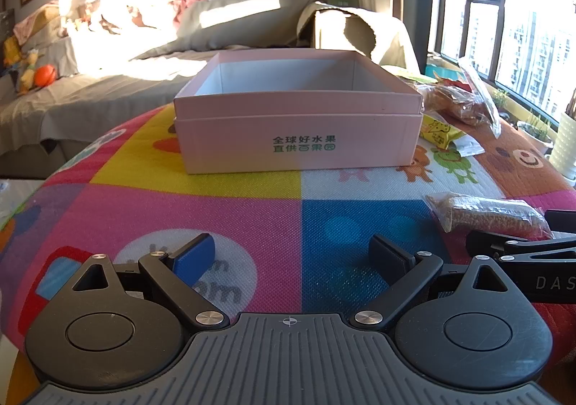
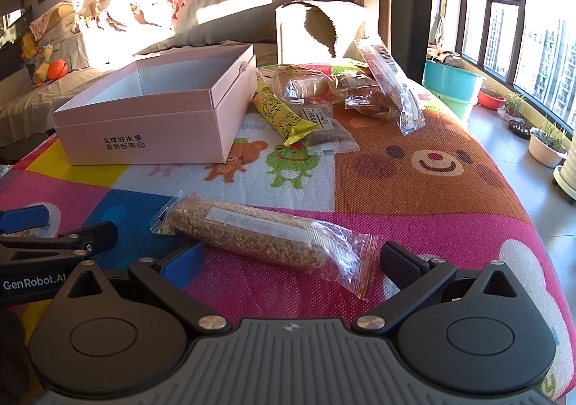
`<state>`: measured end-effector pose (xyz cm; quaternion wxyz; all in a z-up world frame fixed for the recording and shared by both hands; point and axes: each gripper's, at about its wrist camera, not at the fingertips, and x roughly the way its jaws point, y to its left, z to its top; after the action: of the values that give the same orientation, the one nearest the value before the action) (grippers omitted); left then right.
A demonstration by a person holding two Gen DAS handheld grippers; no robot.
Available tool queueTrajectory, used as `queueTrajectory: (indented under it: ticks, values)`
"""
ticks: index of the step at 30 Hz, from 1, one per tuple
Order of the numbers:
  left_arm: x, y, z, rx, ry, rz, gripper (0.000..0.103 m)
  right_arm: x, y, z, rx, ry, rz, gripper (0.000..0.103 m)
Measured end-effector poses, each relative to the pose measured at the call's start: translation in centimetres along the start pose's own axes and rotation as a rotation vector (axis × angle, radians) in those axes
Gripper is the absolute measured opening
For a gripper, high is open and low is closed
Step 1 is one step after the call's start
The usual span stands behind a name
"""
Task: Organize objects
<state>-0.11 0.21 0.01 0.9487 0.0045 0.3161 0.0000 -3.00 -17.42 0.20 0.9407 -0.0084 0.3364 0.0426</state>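
An open, empty pink box (image 1: pixel 298 131) stands on the colourful mat, straight ahead of my left gripper (image 1: pixel 293 253), which is open and empty above the mat. The box also shows at the left in the right wrist view (image 2: pixel 151 124). A clear-wrapped grain bar (image 2: pixel 252 235) lies just in front of my right gripper (image 2: pixel 291 257), which is open with its jaws on either side of the bar's near end. The bar shows at the right in the left wrist view (image 1: pixel 489 214). A yellow snack packet (image 2: pixel 280 113) and several wrapped breads (image 2: pixel 309 86) lie right of the box.
A small clear sachet (image 2: pixel 331 142) lies by the yellow packet. A long clear packet (image 2: pixel 392 88) leans on the breads. A bed with cushions sits behind the mat (image 2: pixel 414 171). Tubs (image 2: pixel 451 84) and plant pots stand by the window at right.
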Motion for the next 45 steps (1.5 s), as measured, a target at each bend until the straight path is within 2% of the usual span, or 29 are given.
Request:
queueTrajectory:
  ticks: [17, 19, 20, 23, 26, 29, 31, 33, 36, 38, 42, 44, 45]
  values:
    - [0.1, 0.0, 0.1, -0.001, -0.003, -0.005, 0.097, -0.1, -0.1, -0.2, 0.004, -0.008, 0.000, 0.103]
    - [0.0, 0.2, 0.2, 0.006, -0.007, -0.017, 0.094, 0.0, -0.2, 0.1, -0.003, 0.012, 0.006, 0.103]
    - [-0.2, 0.3, 0.4, 0.013, -0.008, -0.029, 0.089, 0.0, -0.2, 0.4, -0.010, 0.032, 0.012, 0.103]
    - [-1.3, 1.7, 2.5, 0.014, -0.022, -0.080, 0.080, 0.4, -0.4, 1.4, -0.021, 0.111, 0.031, 0.103]
    - [-2.6, 4.1, 6.3, -0.030, -0.099, -0.098, 0.080, 0.9, -0.2, 2.2, -0.022, 0.173, 0.027, 0.103]
    - [-1.6, 7.0, 10.4, -0.067, -0.140, -0.085, 0.080, 1.2, 0.2, 2.5, -0.020, 0.192, 0.006, 0.103]
    - [0.6, 8.6, 12.5, -0.076, -0.126, -0.030, 0.080, 1.3, 0.3, 2.6, -0.033, 0.194, 0.010, 0.103]
    - [3.2, 9.9, 14.2, -0.091, -0.080, 0.002, 0.078, 1.4, 0.0, 2.8, -0.026, 0.206, 0.025, 0.103]
    - [7.0, 10.6, 15.5, -0.087, 0.003, -0.019, 0.078, 1.5, 0.1, 2.9, -0.035, 0.209, 0.025, 0.103]
    - [8.9, 10.6, 15.3, -0.096, 0.052, -0.037, 0.070, 1.5, 0.0, 2.9, -0.037, 0.215, 0.030, 0.103]
    - [10.8, 9.4, 13.7, -0.050, 0.103, -0.058, 0.056, 1.3, 0.1, 2.8, -0.034, 0.205, 0.029, 0.103]
    - [11.7, 9.3, 13.1, -0.062, 0.140, -0.070, 0.036, 1.2, 0.0, 2.7, -0.041, 0.202, 0.039, 0.103]
    - [11.9, 9.3, 12.8, -0.066, 0.151, -0.054, 0.033, 1.0, -0.2, 2.7, -0.045, 0.202, 0.053, 0.103]
